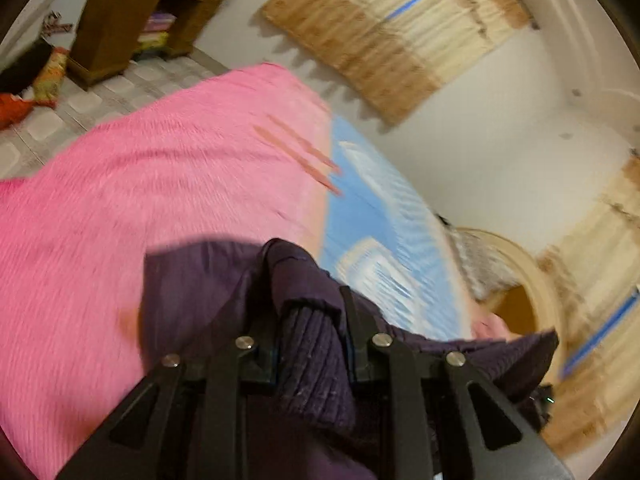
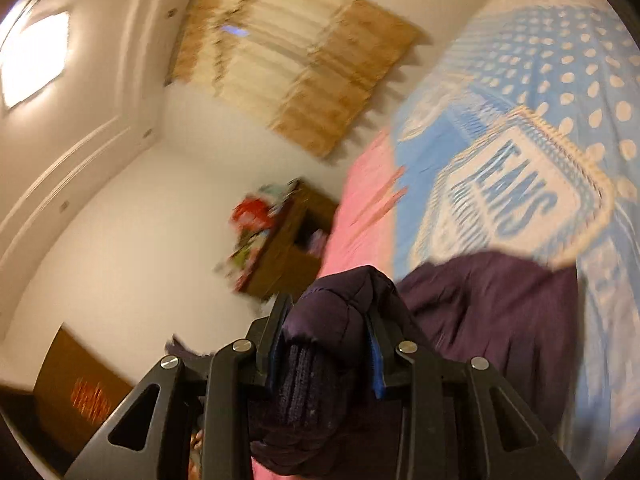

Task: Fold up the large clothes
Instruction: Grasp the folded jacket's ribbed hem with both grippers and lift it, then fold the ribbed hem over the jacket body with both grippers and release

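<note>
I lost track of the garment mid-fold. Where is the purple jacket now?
The purple jacket is gripped at its ribbed cuffs by both grippers, left and right, hanging over the bed's pink blanket.

Warm indoor light, moderately bright. Source: ceiling light panel (image 2: 34, 58) in the right wrist view, blown out to white with glare spilling onto the ceiling around it. Both views are motion-blurred: curtains (image 1: 394, 36) smeared, pink blanket (image 1: 160, 184) texture streaked, wooden cabinet (image 2: 286, 240) and the clutter on it unreadable. Near field is sharper: the purple jacket (image 1: 308, 344) cuff ribbing is resolved. Jacket casts a soft shadow on the blanket. Strong fisheye bending on wall mouldings, with dark vignette at all corners.
</note>
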Tool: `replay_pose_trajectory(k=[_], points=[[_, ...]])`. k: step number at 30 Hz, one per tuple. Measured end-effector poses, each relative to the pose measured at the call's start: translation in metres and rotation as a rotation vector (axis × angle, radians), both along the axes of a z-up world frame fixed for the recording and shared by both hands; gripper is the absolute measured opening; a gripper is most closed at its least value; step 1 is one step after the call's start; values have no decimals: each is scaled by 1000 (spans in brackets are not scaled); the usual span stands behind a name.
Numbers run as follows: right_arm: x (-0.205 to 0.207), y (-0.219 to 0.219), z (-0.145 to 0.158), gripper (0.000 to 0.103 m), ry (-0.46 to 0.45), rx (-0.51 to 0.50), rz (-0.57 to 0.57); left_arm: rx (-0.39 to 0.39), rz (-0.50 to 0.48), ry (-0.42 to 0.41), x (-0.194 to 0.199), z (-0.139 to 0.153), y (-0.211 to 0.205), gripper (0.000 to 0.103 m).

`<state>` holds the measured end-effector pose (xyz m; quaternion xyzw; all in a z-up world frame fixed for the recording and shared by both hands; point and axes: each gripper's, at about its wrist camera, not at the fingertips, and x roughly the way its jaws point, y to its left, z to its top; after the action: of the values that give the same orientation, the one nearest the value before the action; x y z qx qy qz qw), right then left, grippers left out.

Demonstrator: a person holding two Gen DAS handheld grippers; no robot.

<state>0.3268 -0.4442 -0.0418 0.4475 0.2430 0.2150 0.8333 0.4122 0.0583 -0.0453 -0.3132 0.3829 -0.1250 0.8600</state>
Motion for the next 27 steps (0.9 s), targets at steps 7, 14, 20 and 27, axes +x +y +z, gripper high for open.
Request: replay_pose_trajectory(k=[7,14,20,27], points=[[111,-12,-114,35,231,-104,-106,-16,122,214,77,-102,-8,31],[112,-36,-130,49,239,128,-45,-225,78,147,50,-113,17,43],[70,-50,-77,76,79,177,-66,-118,193,14,4,-42,63,103],[0,-36,-15,84,21,-343,-108,121,133,6,-41,-29,87,103]])
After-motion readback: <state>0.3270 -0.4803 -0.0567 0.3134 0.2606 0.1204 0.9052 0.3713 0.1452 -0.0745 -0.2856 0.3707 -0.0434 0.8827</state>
